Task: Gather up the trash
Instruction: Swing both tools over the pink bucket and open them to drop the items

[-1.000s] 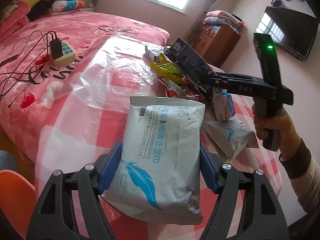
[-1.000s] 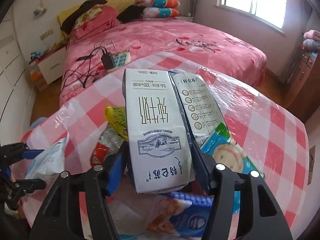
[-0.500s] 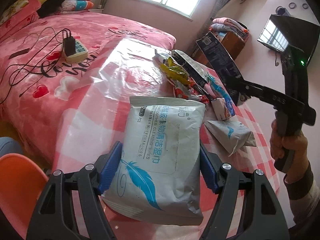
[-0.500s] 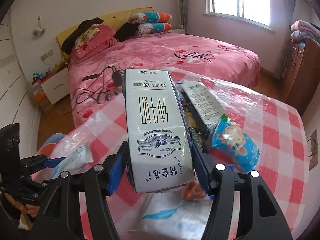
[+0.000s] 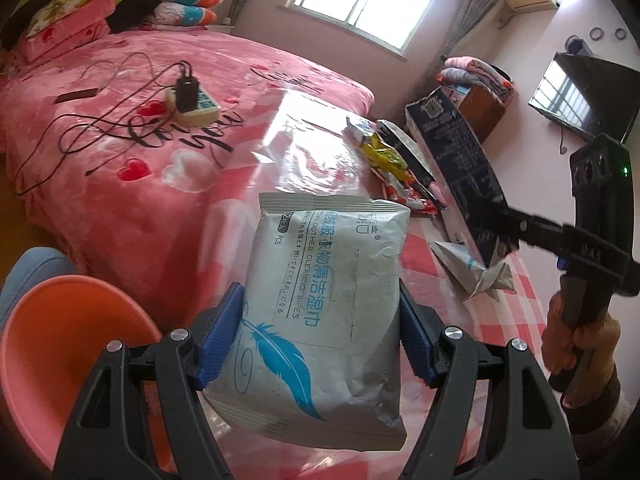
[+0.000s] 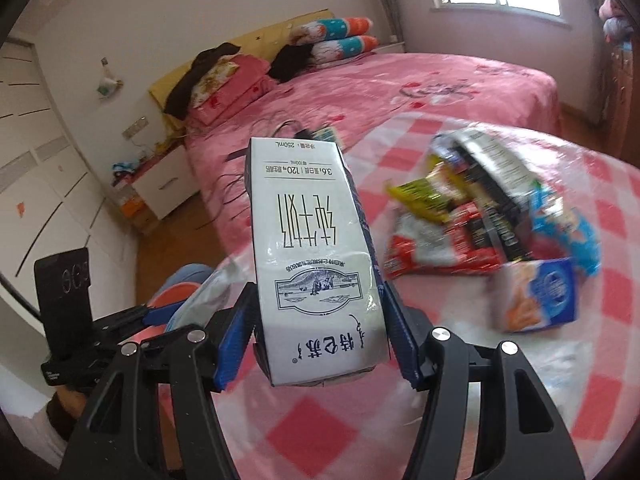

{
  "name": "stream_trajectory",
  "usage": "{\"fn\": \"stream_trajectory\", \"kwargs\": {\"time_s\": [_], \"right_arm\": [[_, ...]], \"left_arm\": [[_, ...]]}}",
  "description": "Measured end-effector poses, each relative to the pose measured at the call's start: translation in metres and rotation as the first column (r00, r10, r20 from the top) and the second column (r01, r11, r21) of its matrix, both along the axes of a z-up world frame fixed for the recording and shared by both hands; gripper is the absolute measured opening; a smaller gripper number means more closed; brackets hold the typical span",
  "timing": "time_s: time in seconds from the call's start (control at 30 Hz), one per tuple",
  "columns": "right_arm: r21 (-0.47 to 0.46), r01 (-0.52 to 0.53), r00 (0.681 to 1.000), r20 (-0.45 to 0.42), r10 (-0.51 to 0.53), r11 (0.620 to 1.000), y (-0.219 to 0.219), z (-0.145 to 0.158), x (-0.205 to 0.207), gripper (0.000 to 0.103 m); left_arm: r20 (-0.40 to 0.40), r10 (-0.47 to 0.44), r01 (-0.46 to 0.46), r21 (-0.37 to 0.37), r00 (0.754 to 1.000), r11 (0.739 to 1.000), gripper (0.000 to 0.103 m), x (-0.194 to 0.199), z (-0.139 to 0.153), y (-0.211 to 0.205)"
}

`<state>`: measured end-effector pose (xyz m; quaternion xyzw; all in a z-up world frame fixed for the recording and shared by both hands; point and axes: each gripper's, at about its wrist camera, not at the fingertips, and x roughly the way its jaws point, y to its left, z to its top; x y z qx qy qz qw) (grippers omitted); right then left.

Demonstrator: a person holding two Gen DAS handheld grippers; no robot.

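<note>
My left gripper [image 5: 320,332] is shut on a white wet-wipes pack [image 5: 324,300] with a blue feather print, held above the table edge. My right gripper [image 6: 316,332] is shut on a white and dark-blue milk carton [image 6: 316,260], held in the air above the table; the carton also shows in the left wrist view [image 5: 456,172]. An orange bin [image 5: 52,344] sits low at the left, beside the table. A pile of wrappers [image 6: 460,216] and a blue snack box [image 6: 540,296] lie on the checked table [image 6: 580,400]. A crumpled white pack [image 5: 472,272] lies on the table.
A pink bed [image 5: 140,128] with a power strip [image 5: 192,104] and cables stands behind the table. A wooden dresser [image 5: 480,108] and a wall TV [image 5: 580,96] are at the far right. A white nightstand [image 6: 160,184] stands by the bed.
Both grippers have swung left, away from the wrapper pile and toward the table edge. The orange bin has come further into the left wrist view. Both loads stay held.
</note>
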<state>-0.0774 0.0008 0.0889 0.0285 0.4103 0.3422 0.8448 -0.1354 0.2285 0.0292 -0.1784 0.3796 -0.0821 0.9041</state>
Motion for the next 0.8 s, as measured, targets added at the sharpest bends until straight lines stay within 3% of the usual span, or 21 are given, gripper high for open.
{"fn": "stream_trajectory", "kwargs": {"time_s": [0.47,0.67,0.8], "right_arm": [[0.036,-0.164,0.976,-0.137,0.167,0.986,0.098,-0.029,-0.036,0.062],[0.034,-0.243,0.955,-0.165,0.245,0.970,0.149,-0.036,-0.047,0.062],[0.038,-0.303,0.936,-0.176,0.305,0.952,0.187,-0.039,-0.059,0.064]], "left_arm": [[-0.041,0.172,-0.172,0.001,0.984,0.985,0.073,-0.053,-0.014,0.075],[-0.075,0.268,-0.268,0.009,0.960,0.963,0.073,-0.074,-0.028,0.116],[-0.108,0.347,-0.346,0.024,0.932,0.938,0.074,-0.084,-0.043,0.141]]}}
